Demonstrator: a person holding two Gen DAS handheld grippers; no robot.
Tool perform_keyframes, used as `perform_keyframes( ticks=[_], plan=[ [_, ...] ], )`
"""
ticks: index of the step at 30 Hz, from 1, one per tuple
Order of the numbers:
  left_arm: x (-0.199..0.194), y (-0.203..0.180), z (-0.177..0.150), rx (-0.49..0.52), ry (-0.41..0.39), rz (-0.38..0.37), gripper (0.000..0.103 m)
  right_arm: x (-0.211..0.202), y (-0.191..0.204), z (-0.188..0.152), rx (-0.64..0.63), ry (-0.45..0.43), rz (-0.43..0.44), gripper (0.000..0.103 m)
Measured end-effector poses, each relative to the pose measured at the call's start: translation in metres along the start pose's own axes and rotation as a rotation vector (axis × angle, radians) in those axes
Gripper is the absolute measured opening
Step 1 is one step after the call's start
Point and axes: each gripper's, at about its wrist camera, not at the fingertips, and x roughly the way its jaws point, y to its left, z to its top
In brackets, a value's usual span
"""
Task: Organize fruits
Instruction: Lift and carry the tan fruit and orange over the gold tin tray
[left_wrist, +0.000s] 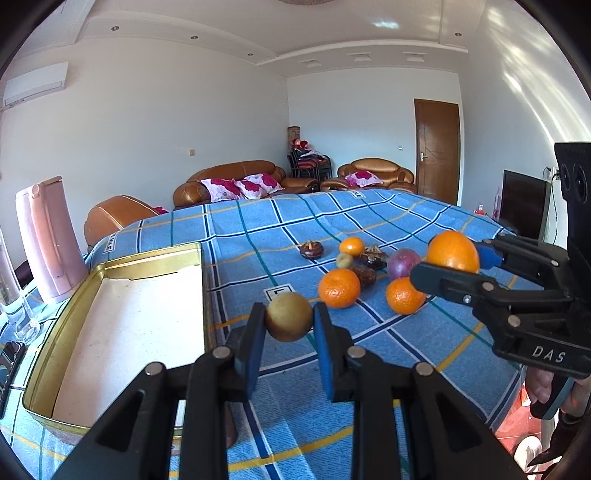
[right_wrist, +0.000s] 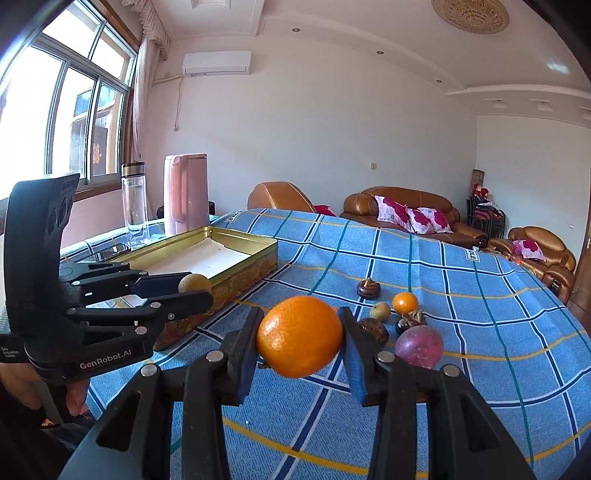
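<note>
We hold both loads clear of the table: left gripper clamps the pear, just right of the tin; right gripper clamps the orange, farther right.

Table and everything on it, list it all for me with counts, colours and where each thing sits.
Table: one, blue checked cloth.
Tin: one, gold, white inside, no fruit in it, left side.
Oranges: four; three on the cloth, one big orange held.
Brown round fruit: one, held.
Purple fruit: one, by the pile.
Small green fruit: one, mid pile.
Dark fruits: about three, in and behind the pile.
Pink jug: one, behind the tin.
Clear bottle: one, beside the jug.
Left gripper: black, holding the brown fruit.
Right gripper: black, holding the big orange.
</note>
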Motion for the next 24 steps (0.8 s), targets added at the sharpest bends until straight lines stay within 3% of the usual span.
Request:
perform_keyframes(
  ticks=[24],
  plan=[
    [-0.008,0.056,0.007,-0.085,-0.032,0.091,0.027,0.037,0.036,0.041,-0.097,-0.01,0.06,0.042]
  ],
)
